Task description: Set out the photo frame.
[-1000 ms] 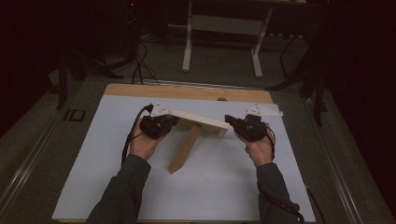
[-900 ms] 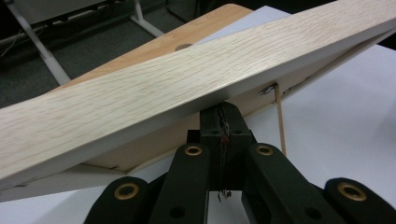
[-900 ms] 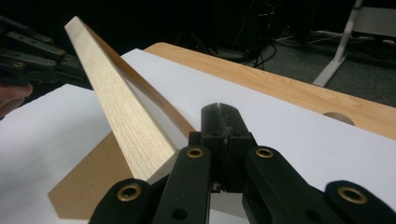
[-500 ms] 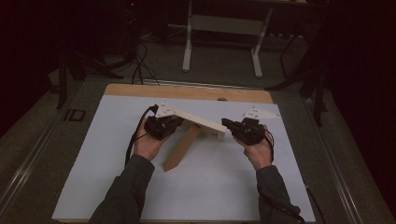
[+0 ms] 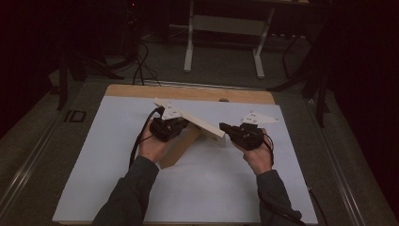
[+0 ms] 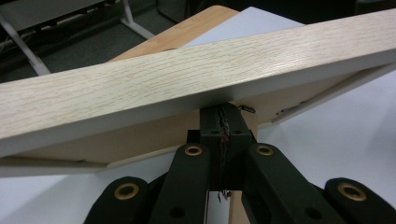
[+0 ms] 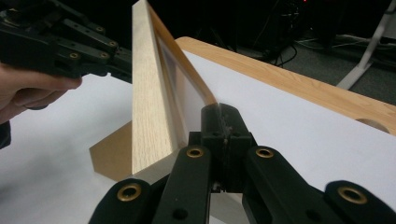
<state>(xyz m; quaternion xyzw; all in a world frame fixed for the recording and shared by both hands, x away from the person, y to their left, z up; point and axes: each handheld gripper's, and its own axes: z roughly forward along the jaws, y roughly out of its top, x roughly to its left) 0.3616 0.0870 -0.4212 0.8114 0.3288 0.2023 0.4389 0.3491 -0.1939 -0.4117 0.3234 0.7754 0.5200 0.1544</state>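
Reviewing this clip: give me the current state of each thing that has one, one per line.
Pale wooden picture frame: lifted, tilted, its brown back stand folded out and reaching down to the white sheet.
Left gripper: jaws shut under the frame's edge.
Right gripper: jaws shut at the frame's end.
White sheet: flat on the wooden table.

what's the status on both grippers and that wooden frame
Left gripper and right gripper: fingers shut, one at each end of the wooden frame. Frame tilted up off the white sheet. Nothing in the way.
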